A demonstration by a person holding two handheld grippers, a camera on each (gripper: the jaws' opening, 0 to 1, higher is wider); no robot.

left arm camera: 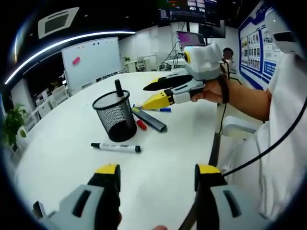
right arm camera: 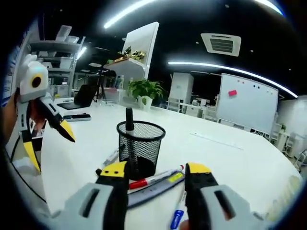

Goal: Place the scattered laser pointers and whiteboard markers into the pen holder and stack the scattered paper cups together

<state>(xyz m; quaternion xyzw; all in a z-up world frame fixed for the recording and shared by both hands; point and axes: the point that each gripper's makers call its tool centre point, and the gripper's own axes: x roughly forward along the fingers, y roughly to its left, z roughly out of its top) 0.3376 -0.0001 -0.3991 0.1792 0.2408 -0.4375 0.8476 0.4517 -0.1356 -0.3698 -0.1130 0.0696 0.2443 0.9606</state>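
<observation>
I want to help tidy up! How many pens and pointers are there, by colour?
Black pen in the pen holder: 1
Black-capped marker: 1
Red marker: 1
Blue marker: 1
Grey pointer: 1
Total: 5

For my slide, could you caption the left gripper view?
Open left gripper faces a marker beside the mesh pen holder.

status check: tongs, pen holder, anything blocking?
Both tongs open, empty: left, right. Pen holder upright, one marker inside. Black marker loose on table beside it. Path clear.

Opposite low views, near, sharing the pen holder [left arm camera: 115, 116] [right arm camera: 140, 148].
</observation>
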